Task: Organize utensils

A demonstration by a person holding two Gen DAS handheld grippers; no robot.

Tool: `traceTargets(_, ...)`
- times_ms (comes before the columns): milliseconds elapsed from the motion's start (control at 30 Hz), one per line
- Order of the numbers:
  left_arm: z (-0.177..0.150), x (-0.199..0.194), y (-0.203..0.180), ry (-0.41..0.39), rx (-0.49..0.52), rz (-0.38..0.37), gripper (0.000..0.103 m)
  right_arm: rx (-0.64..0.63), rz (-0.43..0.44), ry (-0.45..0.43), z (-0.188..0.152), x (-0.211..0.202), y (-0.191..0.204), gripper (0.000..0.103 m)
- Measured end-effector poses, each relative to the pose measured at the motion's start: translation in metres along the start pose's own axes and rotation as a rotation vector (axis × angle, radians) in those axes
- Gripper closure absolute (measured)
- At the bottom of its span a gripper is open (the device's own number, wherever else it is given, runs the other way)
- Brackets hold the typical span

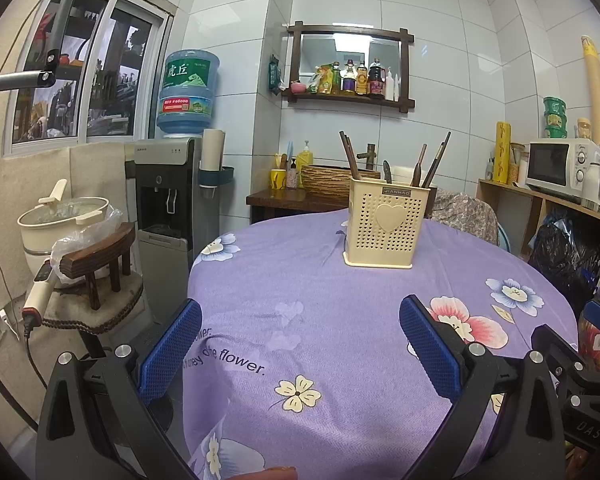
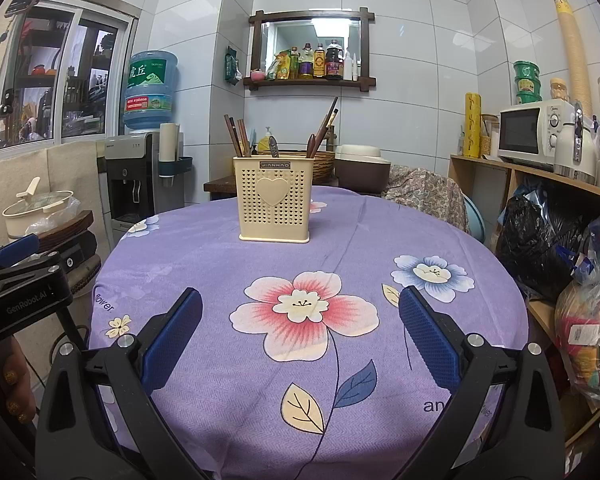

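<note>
A cream perforated utensil holder (image 1: pixel 386 226) with a heart on its front stands upright on the far part of a round table under a purple flowered cloth (image 1: pixel 300 280). Several dark chopsticks (image 1: pixel 350 158) and brown-handled utensils (image 1: pixel 432 166) stick out of it. From the right wrist the holder (image 2: pixel 275 198) sits straight ahead with chopsticks (image 2: pixel 236 136) and utensils (image 2: pixel 324 130) in it. My left gripper (image 1: pixel 300 340) is open over the cloth, well short of the holder, nothing between its blue pads. My right gripper (image 2: pixel 300 332) is open too, above a pink printed flower. The left gripper's body (image 2: pixel 24 284) appears at the far left.
A water dispenser (image 1: pixel 168 196) with a blue bottle stands left of the table, beside a stool with a white pot (image 1: pixel 66 220). A wooden side table (image 1: pixel 284 200) with a woven basket is behind. Shelving with a microwave (image 2: pixel 528 136) and bags (image 2: pixel 540 248) lines the right.
</note>
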State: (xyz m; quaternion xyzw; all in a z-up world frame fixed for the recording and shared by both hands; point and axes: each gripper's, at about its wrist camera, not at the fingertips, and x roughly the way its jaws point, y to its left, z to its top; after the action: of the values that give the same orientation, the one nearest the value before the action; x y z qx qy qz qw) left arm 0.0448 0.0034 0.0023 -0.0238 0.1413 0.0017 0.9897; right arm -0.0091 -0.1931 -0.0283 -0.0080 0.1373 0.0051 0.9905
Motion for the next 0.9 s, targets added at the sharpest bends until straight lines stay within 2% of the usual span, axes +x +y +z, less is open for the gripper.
traceTargets(900,-0.0015,0.0006,0.0008,0.0,0.001,0.003,0.005,0.0,0.001,0.002,0.0001,0.0,0.0,0.006)
